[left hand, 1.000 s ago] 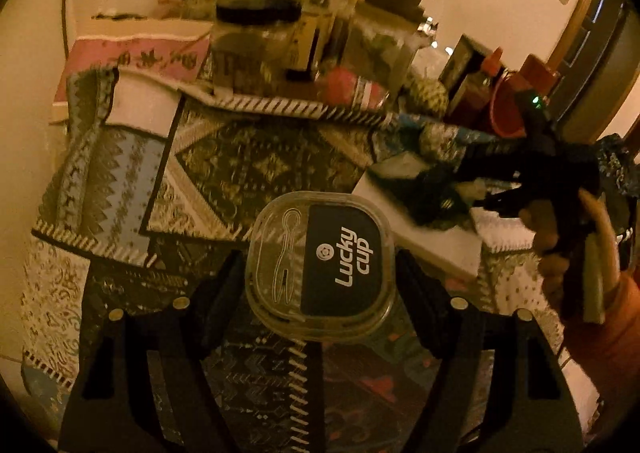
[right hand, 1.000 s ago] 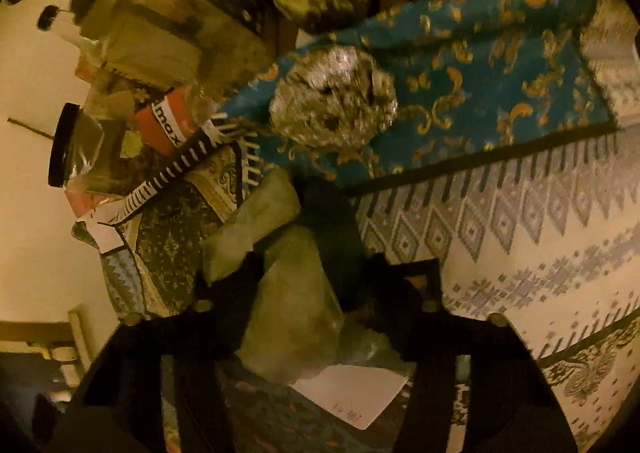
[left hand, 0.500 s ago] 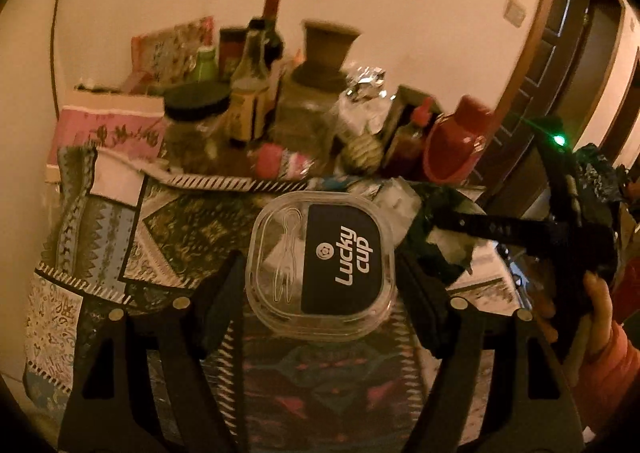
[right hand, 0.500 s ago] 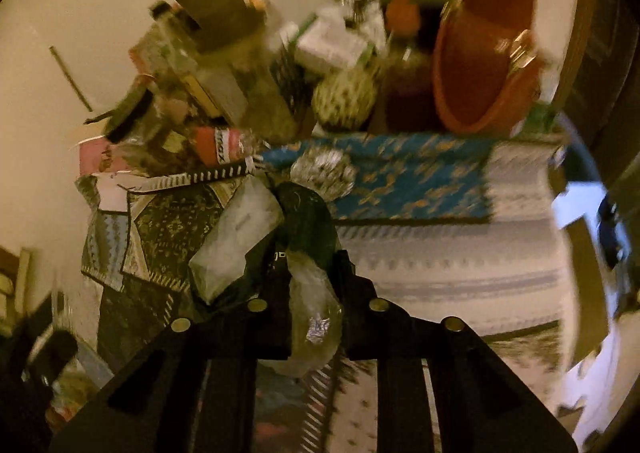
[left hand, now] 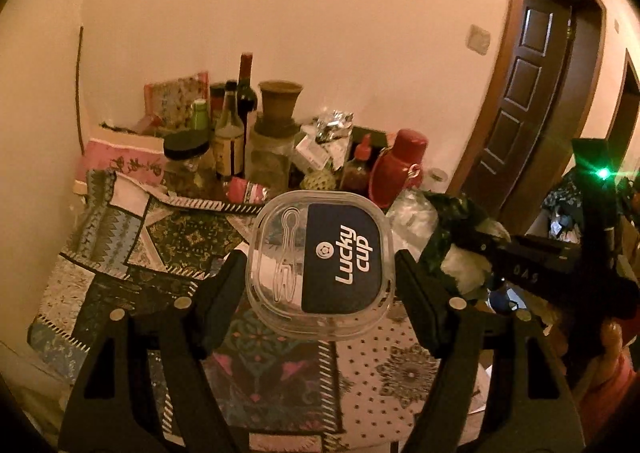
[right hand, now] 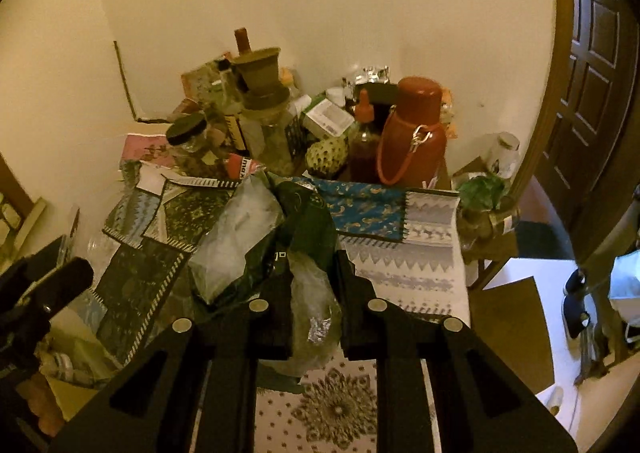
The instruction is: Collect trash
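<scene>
My left gripper [left hand: 320, 273] is shut on a clear plastic Lucky cup container [left hand: 320, 265] with a dark label and a plastic fork in its lid. It is held above the patterned tablecloth [left hand: 160, 245]. My right gripper [right hand: 312, 285] is shut on a bundle of trash: a dark green plastic bag with clear plastic wrappers [right hand: 280, 245]. That bundle [left hand: 452, 237] and the right gripper [left hand: 496, 257] also show at the right of the left wrist view. The left gripper's tip [right hand: 48, 285] shows at the left edge of the right wrist view.
At the table's back by the wall stand jars and bottles [left hand: 232, 141], a clay pot [left hand: 278, 101], a red flask [right hand: 412, 129], a custard apple [right hand: 326, 151] and foil packets [left hand: 332, 121]. A small side table with a plant [right hand: 482, 193] and a brown door [right hand: 596, 93] are at the right.
Both grippers have lifted up and back from the table with their loads. The right gripper closed on the plastic bundle and raised it off the cloth; the foil ball is out of sight.
</scene>
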`<state>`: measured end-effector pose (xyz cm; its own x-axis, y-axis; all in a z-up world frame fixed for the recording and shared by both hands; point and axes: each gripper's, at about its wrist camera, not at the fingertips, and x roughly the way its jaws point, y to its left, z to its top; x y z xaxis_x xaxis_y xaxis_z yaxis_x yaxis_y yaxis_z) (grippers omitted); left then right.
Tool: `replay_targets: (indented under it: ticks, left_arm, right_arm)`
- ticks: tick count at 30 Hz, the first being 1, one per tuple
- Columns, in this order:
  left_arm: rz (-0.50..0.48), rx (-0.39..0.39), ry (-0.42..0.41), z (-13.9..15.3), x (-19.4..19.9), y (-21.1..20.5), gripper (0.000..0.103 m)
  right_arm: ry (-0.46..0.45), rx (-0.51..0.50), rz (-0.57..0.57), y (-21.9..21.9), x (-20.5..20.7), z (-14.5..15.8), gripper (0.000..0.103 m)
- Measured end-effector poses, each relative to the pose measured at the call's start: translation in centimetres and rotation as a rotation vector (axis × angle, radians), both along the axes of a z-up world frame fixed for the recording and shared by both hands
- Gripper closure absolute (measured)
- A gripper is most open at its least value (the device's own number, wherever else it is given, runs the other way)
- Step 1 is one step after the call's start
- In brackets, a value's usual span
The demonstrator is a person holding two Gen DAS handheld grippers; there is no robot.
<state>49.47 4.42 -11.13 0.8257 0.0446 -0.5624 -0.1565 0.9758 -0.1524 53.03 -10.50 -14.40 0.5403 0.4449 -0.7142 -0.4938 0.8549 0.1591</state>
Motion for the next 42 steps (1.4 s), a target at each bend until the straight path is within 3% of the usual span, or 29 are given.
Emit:
replay_targets:
  ticks: [9,19,30,37,42]
  left_arm:
    - [-0.058,0.02,-0.108,4.5,-6.1,-1.6,0.03]
    - [-0.17,0.012,-0.154,5.1,-14.9,1.1,0.03]
    - [-0.247,0.028,-0.1,2.9,-26.4,4.2,0.03]
    - [-0.271,-0.007,0.003,0.1,-29.4,4.8,0.03]
    - [-0.267,-0.02,0.1,-3.2,-29.4,4.4,0.03]
  right_arm:
    - [-0.063,0.081,-0.045,-3.1,-5.9,4.4,0.09]
    - [-0.124,0.108,-0.166,-3.0,-16.3,7.1,0.09]
    - [-0.075,0.107,-0.271,-1.1,-27.7,5.1,0.09]
    - [0.014,0.046,-0.286,-0.6,-32.2,2.2,0.09]
    - [0.09,-0.003,-0.289,-1.2,-33.5,-0.8,0.09]
